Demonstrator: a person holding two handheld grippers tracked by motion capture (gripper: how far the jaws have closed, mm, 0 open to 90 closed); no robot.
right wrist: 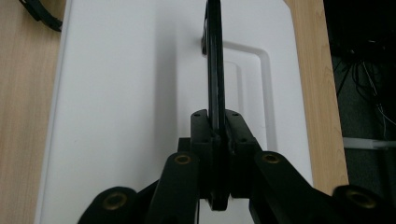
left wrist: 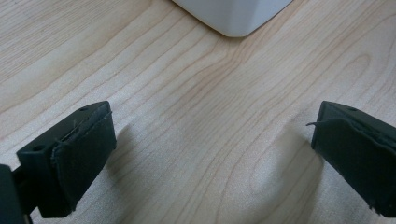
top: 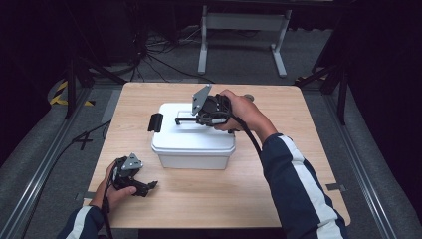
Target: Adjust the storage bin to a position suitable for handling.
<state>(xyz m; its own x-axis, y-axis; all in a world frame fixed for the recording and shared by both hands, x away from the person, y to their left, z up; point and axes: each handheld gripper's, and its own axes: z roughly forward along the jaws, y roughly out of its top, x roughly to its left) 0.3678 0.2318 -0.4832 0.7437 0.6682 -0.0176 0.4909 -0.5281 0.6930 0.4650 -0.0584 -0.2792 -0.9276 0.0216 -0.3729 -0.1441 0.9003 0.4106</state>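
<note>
The table (top: 209, 199) carries a white plastic storage box (top: 193, 147), placed near the middle of the surface and just ahead of the left gripper (top: 149, 185). The box is closed by a white lid (top: 191, 130) with a recessed panel. A black latch (top: 156, 122) is seen at the box's far-left end, swung outward.

The step in hand is judged to be the lifting of the black carry handle (right wrist: 214, 60) on the lid. In the right gripper view, the fingers (right wrist: 201, 130) of the right gripper (right wrist: 215, 128) are pressed onto the handle from both sides, so that the handle is pinched edge-on between them and runs straight ahead from the fingertips. The handle appears raised out of its recess.

The left gripper is held low over the table, short of the box's near corner (left wrist: 233, 18). Its fingers (left wrist: 79, 154) are spread wide with only bare wood between them; nothing is held.

The next move is judged to call for a steady upward pull with the pinch maintained, and possibly for the box to be braced by the left gripper.

The latch on the opposite end is hidden behind the right hand (top: 244, 112). Whether the lid is still locked cannot be determined. The box contents are concealed.
</note>
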